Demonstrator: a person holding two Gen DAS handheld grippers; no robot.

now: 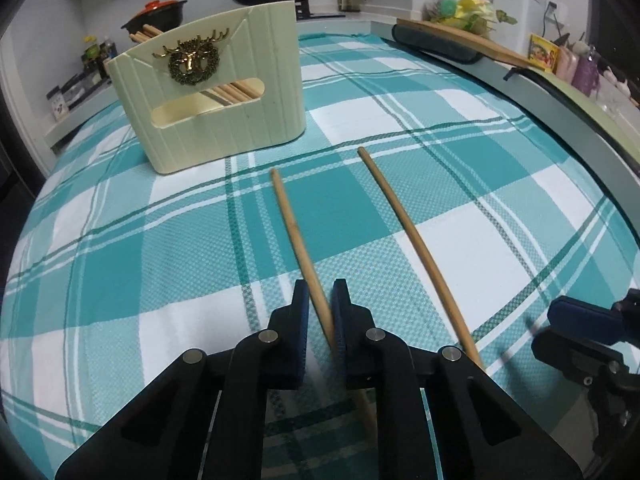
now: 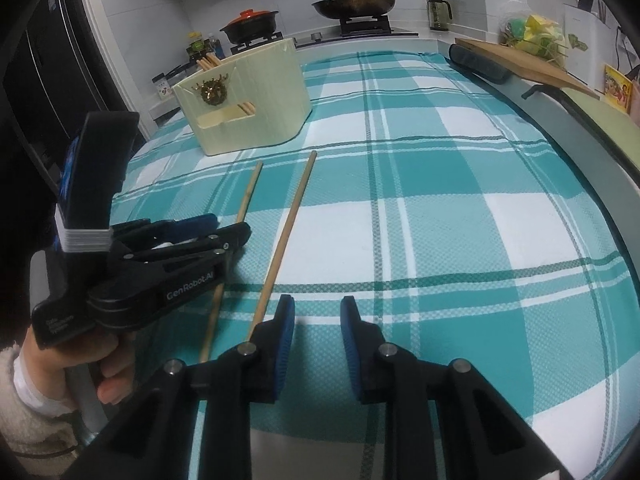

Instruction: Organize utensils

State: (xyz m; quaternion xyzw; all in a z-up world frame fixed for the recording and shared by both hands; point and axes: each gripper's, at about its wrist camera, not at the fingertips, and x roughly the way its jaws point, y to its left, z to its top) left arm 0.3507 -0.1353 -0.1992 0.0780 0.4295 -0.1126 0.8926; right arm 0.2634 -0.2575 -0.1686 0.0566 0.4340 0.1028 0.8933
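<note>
Tablecloth (image 1: 460, 248) in teal and white check covers the counter and carries every task item, so nothing slides on a hard surface. Utensil holder (image 1: 208, 96), a cream box with a deer emblem and a slot in its front wall, stands toward the far left corner of the cloth; wooden sticks already lean inside it, which marks it as the likely destination for the rest.

Two chopsticks lie loose near the middle of the cloth, roughly parallel, thin ends toward the holder. Left chopstick (image 1: 298, 236) passes between the pads of the left gripper (image 1: 322, 304), whose jaws are clamped on its thick end; a grip near the end leaves the long shaft free to enter the holder. Right chopstick (image 1: 404, 224) lies untouched, just beside the first.

Right gripper (image 2: 318, 320) hovers with its jaws apart and nothing between them; the right chopstick runs up to the outer side of its left finger.
</note>
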